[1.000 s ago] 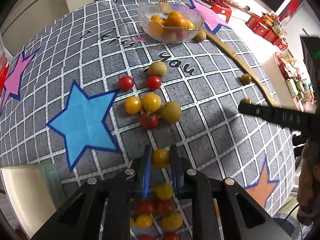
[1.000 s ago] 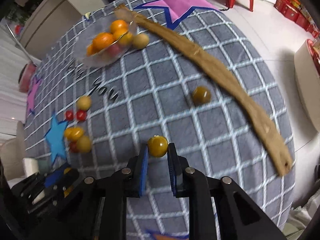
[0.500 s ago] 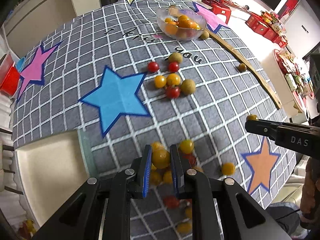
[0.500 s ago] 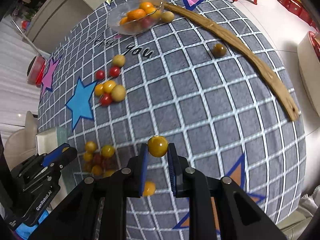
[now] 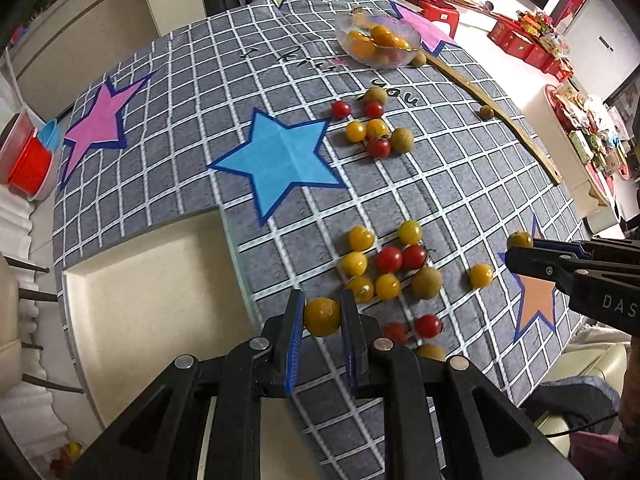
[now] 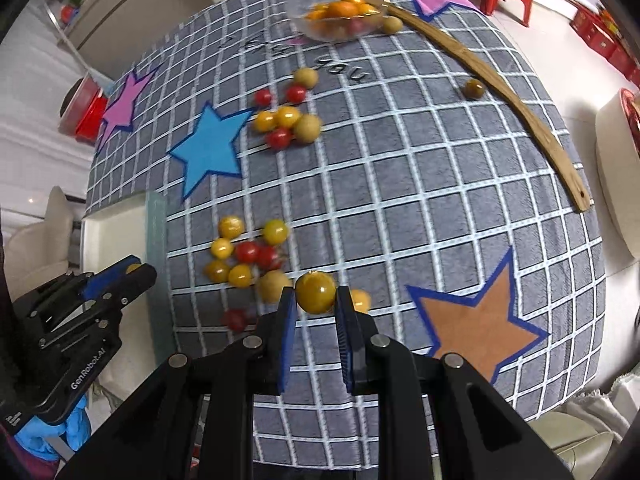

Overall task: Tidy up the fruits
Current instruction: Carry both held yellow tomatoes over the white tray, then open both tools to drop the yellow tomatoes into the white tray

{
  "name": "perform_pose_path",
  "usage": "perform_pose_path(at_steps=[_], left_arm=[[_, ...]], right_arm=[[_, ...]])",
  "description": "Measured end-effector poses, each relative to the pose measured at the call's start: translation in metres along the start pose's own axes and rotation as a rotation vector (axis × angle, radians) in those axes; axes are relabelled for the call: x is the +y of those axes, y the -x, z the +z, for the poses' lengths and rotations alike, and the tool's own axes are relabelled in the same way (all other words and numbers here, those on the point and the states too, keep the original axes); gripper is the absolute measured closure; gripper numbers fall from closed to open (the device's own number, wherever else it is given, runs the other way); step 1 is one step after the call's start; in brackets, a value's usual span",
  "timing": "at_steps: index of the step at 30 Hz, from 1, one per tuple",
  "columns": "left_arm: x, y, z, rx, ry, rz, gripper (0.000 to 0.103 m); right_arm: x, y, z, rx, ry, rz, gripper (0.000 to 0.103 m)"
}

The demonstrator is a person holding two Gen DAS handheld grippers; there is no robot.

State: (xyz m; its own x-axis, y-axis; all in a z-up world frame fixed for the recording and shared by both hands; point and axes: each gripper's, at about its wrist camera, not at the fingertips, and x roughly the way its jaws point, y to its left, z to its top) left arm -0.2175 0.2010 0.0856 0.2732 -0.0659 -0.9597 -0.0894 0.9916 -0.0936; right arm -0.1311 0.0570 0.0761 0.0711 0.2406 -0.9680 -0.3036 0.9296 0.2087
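Both grippers are pinching small yellow fruits: left gripper (image 5: 322,316) holding one tomato (image 5: 322,317), right gripper (image 6: 316,294) another (image 6: 315,293). They look light, smooth, easily squashed; gripping across the middle seems safest.

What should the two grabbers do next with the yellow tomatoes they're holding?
Probably carry them toward the glass bowl at the far end. The left gripper and right gripper each pinch a yellow tomato above the cloth, and the bowl already holds fruit.
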Motion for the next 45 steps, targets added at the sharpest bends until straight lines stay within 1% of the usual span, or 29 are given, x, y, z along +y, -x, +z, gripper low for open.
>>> perform_pose_path(at_steps=[8,15,20,24,27,31,33,41,45], left_arm=[[0.032,0.009,-0.012,-0.023,0.061,0.016,0.084],[0.078,0.019,-0.031,-0.043,0.159,0.067,0.084],[0.118,0.016,-0.046,-0.030,0.261,0.110,0.084],[0.143,0.007,-0.054,-0.018,0.315,0.145,0.084],[0.159,-0.002,-0.057,-0.012,0.336,0.177,0.084],[0.173,-0.014,-0.063,0.004,0.355,0.230,0.084],[0.179,-0.022,-0.066,0.018,0.362,0.241,0.084],[0.183,-0.034,-0.075,0.037,0.371,0.250,0.084],[0.179,-0.036,-0.077,0.037,0.354,0.259,0.084]], right_arm=[[0.043,0.003,0.004,-0.005,0.087,-0.002,0.082],[0.087,-0.002,0.012,0.009,0.178,0.023,0.082],[0.122,-0.018,0.014,0.052,0.236,0.069,0.082],[0.147,-0.037,0.015,0.091,0.269,0.101,0.082],[0.164,-0.052,0.018,0.115,0.288,0.117,0.082],[0.186,-0.073,0.024,0.151,0.315,0.125,0.082],[0.194,-0.082,0.026,0.164,0.325,0.123,0.082],[0.212,-0.116,0.038,0.199,0.342,0.089,0.082],[0.215,-0.131,0.038,0.231,0.333,0.076,0.080]])
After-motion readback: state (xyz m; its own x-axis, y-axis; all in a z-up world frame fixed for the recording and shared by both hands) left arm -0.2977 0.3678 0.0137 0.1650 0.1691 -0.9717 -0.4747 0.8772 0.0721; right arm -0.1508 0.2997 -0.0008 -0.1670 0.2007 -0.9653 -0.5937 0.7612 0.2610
